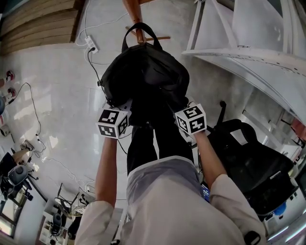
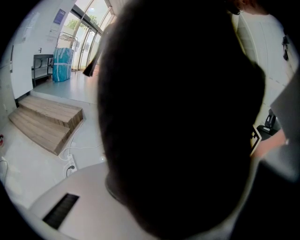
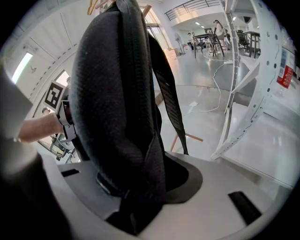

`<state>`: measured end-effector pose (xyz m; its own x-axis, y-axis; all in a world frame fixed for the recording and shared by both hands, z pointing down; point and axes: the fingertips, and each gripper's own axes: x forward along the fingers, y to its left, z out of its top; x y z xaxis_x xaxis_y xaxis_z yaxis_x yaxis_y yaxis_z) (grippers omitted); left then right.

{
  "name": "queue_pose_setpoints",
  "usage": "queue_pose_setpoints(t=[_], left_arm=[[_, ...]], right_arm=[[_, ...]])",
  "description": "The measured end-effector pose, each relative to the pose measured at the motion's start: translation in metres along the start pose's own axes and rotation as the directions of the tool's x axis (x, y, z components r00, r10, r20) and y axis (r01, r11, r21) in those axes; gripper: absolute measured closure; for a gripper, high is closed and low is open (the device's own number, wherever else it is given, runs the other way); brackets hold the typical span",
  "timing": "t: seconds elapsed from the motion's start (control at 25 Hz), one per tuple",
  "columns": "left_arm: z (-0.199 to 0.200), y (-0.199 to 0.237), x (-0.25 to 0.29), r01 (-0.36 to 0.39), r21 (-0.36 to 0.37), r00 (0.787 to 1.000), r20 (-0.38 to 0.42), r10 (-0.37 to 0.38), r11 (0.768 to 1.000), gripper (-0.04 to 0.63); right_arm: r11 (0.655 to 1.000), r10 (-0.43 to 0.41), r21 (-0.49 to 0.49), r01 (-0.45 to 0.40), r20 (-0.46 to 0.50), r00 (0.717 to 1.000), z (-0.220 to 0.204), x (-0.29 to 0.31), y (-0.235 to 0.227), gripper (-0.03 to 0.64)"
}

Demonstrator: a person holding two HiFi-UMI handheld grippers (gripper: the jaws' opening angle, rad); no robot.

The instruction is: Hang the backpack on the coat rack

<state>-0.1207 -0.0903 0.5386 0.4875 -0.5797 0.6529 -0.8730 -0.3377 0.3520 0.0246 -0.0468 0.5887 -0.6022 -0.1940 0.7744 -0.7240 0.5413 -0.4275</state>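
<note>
Lifting backpack [image 1: 143, 76] just below rack [image 1: 133, 12], with left gripper [image 1: 119, 112] and right gripper [image 1: 186, 112] clamped on it. Next, probably: hooking loop [image 1: 154, 32] onto rack.

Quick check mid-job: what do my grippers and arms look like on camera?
Each gripper carries a white cube with black square markers: left cube, right cube. The right gripper's body is a pale grey moulded shell with dark rectangular slots. No cables show on them. The person wears a pale shirt with sleeves ending near the elbow.
</note>
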Motion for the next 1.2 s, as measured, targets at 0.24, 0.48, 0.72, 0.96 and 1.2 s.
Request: queue_pose_setpoints(t=[0.24, 0.48, 0.72, 0.96, 1.2], left_arm=[[-0.002, 0.003, 0.007, 0.004, 0.005, 1.0, -0.017, -0.004, 1.0, 0.505], [-0.009, 0.01, 0.013, 0.004, 0.007, 1.0, -0.03, -0.004, 1.0, 0.505], [-0.014, 0.011, 0.018, 0.003, 0.002, 0.999, -0.032, -0.003, 1.0, 0.503], [-0.017, 0.016, 0.026, -0.007, -0.014, 0.999, -0.047, 0.006, 1.0, 0.503], [-0.02, 0.022, 0.031, -0.016, -0.023, 0.998, -0.053, 0.015, 1.0, 0.503]], right_arm=[[1.0, 0.002, 0.008, -0.002, -0.005, 1.0, -0.002, 0.006, -0.005, 0.477], [1.0, 0.01, 0.017, -0.01, -0.013, 1.0, -0.007, 0.016, -0.007, 0.476], [1.0, 0.012, 0.014, -0.012, -0.019, 1.0, -0.01, 0.021, -0.012, 0.474], [1.0, 0.014, 0.015, -0.014, -0.032, 0.999, -0.009, 0.028, -0.018, 0.471], [1.0, 0.023, 0.013, -0.023, -0.039, 0.999, -0.008, 0.036, -0.022, 0.469]])
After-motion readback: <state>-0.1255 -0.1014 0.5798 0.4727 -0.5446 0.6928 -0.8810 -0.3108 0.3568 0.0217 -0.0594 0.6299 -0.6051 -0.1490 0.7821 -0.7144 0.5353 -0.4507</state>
